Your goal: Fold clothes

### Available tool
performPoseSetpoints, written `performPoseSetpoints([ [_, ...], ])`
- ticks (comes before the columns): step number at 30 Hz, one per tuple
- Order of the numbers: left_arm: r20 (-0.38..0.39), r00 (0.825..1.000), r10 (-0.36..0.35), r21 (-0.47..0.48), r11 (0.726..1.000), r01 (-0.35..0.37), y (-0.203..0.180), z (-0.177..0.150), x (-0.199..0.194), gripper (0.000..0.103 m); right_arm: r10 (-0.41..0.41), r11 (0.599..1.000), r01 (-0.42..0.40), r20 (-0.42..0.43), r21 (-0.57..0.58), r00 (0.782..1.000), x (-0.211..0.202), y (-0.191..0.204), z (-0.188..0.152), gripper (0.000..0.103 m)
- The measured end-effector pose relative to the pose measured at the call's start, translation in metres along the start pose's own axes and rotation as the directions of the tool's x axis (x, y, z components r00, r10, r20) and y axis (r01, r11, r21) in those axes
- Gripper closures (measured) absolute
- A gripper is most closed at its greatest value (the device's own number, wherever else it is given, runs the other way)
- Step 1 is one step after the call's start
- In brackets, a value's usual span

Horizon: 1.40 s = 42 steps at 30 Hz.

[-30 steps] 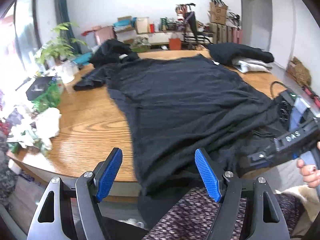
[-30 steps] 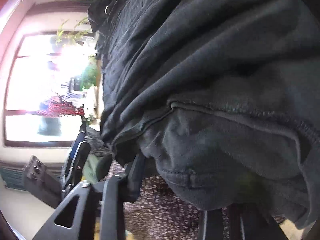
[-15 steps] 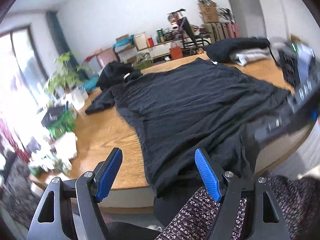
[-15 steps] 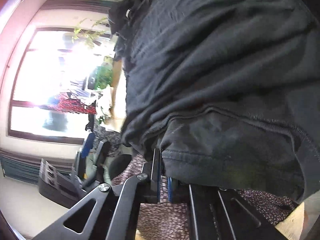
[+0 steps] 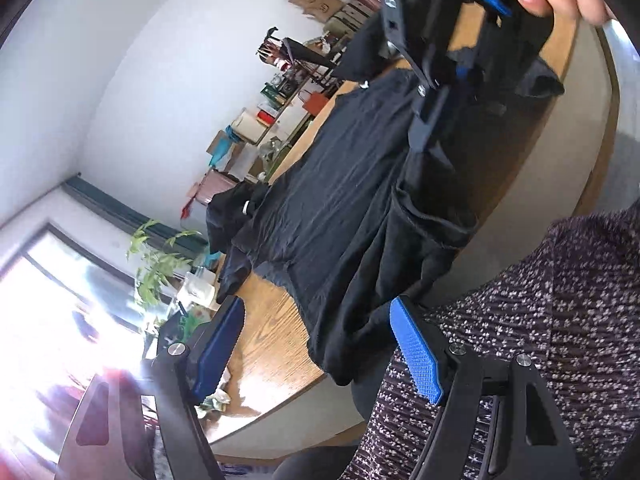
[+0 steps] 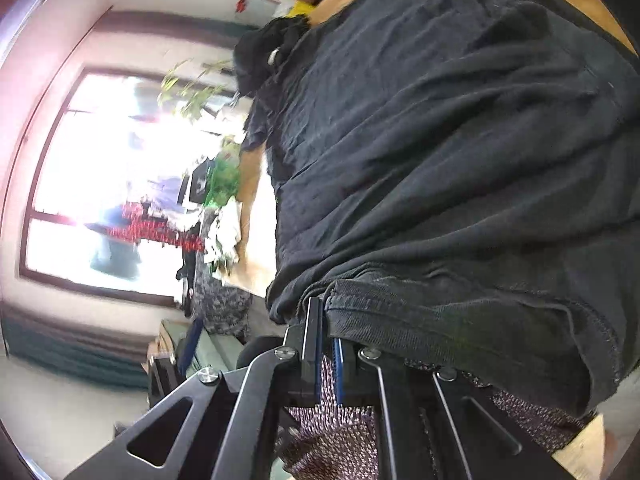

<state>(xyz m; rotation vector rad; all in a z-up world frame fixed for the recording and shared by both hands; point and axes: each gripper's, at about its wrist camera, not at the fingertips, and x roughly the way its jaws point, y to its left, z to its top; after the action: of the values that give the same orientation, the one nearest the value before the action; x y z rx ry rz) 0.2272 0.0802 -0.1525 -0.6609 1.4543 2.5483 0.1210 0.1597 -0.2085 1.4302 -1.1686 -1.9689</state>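
Black cloth of the shirt [image 6: 460, 168] is pinched at its near hem in the right claw [image 6: 328, 344], whose jaws are clamped together on it. The left claw [image 5: 320, 344] is held apart and empty at the other hem corner, which should be gripped level with the first. Beyond, the shirt is spread across the wooden counter [image 5: 272, 328], so both corners should be lifted evenly.

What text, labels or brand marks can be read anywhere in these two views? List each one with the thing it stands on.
None can be read.
The brown paper bag against the far wall bears a round mark: too small to read.
The boxes on the shelf: print too small and blurred.
The black shirt shows no print or readable tag.
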Motion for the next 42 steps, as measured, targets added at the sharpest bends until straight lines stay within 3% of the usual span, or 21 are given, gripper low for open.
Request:
performPoseSetpoints([
  [5,0.012,1.000,-0.008,0.014,1.000,0.008,-0.011,0.006,0.001,0.027,0.002,0.994,-0.006,0.040,0.105,0.999,-0.003,-0.008,0.004,0.097],
  [13,0.029,1.000,0.004,0.078,0.997,-0.007,-0.033,0.008,0.010,0.027,-0.027,0.991,0.014,0.091,0.137,0.995,-0.008,0.004,0.003,0.097],
  [20,0.046,0.999,0.022,0.049,0.999,-0.024,-0.034,0.019,0.012,0.027,0.013,0.967,-0.057,0.178,0.248,0.984,-0.018,-0.002,0.006,0.098],
  [27,0.057,0.997,0.048,0.035,0.998,-0.050,-0.034,0.029,0.015,0.027,0.038,0.964,-0.082,0.172,0.252,0.984,-0.013,0.004,0.008,0.097],
  [32,0.081,0.997,0.008,0.037,0.999,-0.011,-0.039,0.036,0.011,0.027,0.062,0.963,-0.105,0.175,0.248,0.983,-0.016,0.008,0.010,0.097],
  [42,0.022,0.999,0.029,-0.019,0.999,-0.028,-0.022,0.043,0.032,0.027,0.071,0.959,-0.117,0.181,0.260,0.981,-0.018,0.009,0.008,0.097],
])
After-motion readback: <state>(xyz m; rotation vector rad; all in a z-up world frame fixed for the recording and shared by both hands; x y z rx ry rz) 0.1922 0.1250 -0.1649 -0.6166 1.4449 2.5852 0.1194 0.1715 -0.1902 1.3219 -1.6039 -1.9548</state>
